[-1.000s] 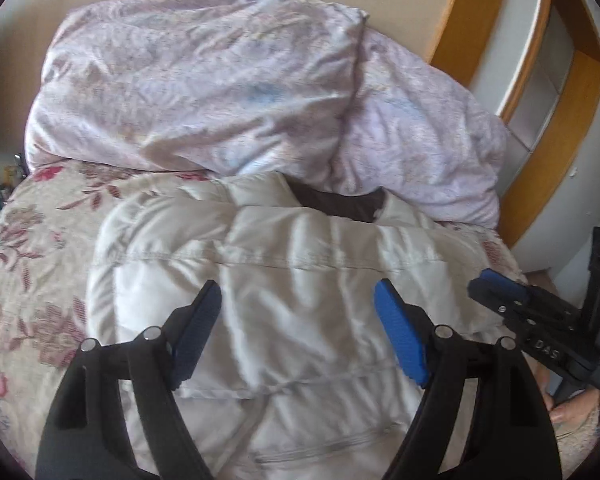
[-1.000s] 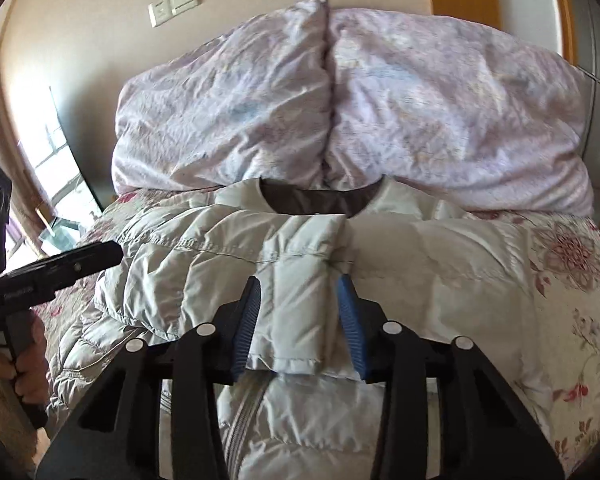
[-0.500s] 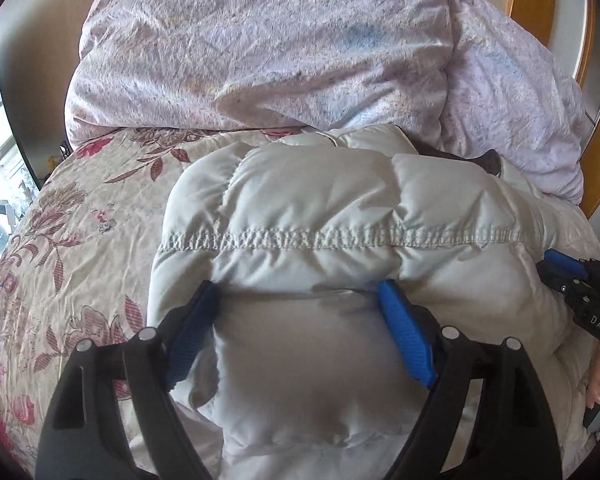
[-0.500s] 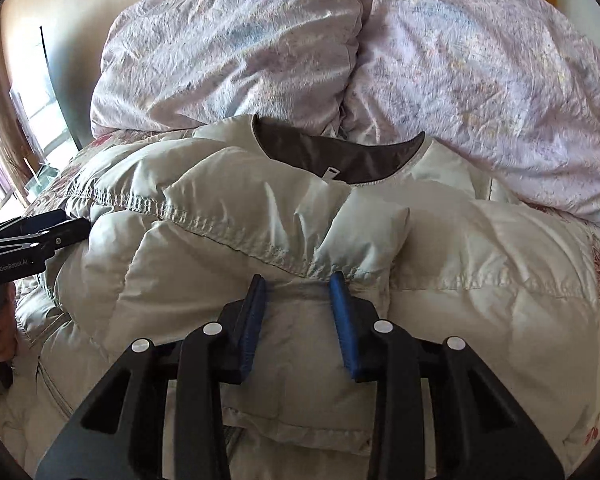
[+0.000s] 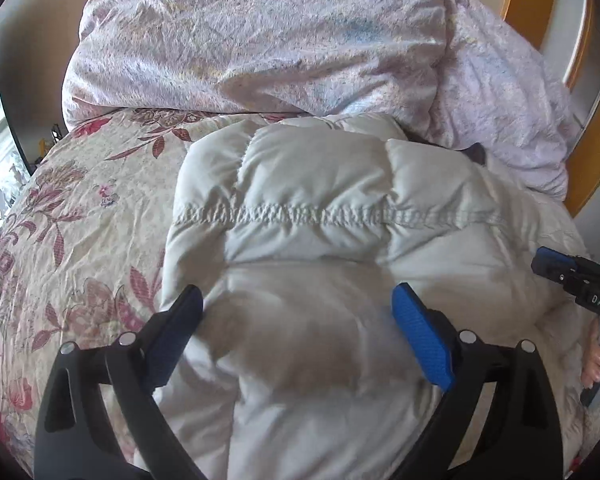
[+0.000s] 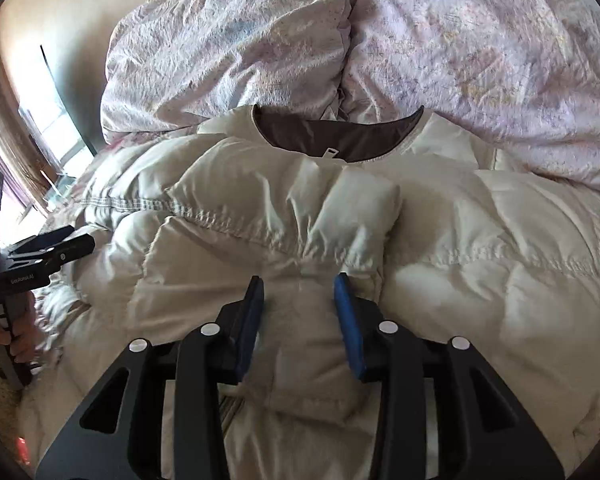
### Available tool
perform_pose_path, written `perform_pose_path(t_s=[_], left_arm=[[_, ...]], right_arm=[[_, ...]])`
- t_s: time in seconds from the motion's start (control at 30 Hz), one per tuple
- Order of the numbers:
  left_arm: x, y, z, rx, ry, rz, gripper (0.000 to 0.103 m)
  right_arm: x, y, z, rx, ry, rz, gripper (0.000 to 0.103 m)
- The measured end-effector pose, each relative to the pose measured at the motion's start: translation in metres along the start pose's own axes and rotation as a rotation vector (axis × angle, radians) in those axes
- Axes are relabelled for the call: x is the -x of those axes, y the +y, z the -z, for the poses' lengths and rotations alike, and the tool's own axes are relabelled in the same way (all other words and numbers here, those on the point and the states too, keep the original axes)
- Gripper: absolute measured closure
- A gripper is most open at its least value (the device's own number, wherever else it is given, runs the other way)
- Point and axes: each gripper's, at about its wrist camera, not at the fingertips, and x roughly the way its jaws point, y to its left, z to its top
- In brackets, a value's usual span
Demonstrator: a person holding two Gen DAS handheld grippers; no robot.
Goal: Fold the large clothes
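Nearest in the left wrist view: left gripper (image 5: 298, 322) spread wide over a puffed fold of the cream down jacket (image 5: 320, 208), jaws just opened further, padding lying between them but blue pads (image 5: 420, 340) not pressing on it. Released, by the look of it.

Nearest in the right wrist view: right gripper (image 6: 298, 312) likewise just widened, a strip of the same jacket between the jaws, pads standing off the cloth on both sides rather than pinching. Beyond its tips, a folded-over flap, probably a sleeve or side panel, resting across the chest just below the brown-lined collar (image 6: 340, 136).

Step in hand, as judged: letting go after laying a fold inward across the jacket body. Jacket lying flat on the floral bedspread (image 5: 80, 220), collar end touching the lilac pillows (image 6: 340, 40) stacked against the headboard.

Next move, likely: backing both grippers clear without dragging the padding, then taking hold at the hem or outer edge for the next fold. Springy fill, so likely to puff open again unless pressed down.
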Motion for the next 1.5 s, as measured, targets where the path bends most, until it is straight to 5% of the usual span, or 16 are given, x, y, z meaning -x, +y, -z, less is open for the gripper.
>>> perform_pose_path(t_s=[0.07, 0.3, 0.6, 0.93, 1.43, 1.5], left_arm=[[0.028, 0.015, 0.009, 0.008, -0.001, 0.055, 0.008], [0.083, 0.081, 0.075, 0.135, 0.068, 0.197, 0.009], [0.103, 0.107, 0.143, 0.293, 0.155, 0.391, 0.024], [0.119, 0.094, 0.187, 0.345, 0.164, 0.484, 0.040], [0.111, 0.095, 0.213, 0.473, 0.200, 0.558, 0.061], [0.112, 0.098, 0.215, 0.483, 0.192, 0.549, 0.074]], right_arm=[[0.034, -0.016, 0.010, -0.049, -0.028, -0.019, 0.012], [0.128, -0.115, 0.092, -0.289, 0.056, -0.020, 0.010], [0.167, -0.184, 0.193, -0.562, 0.141, -0.065, 0.011], [0.159, -0.173, 0.223, -0.576, 0.193, -0.242, 0.024], [0.154, -0.172, 0.241, -0.621, 0.117, -0.394, 0.037], [0.154, -0.171, 0.244, -0.619, 0.116, -0.379, 0.058]])
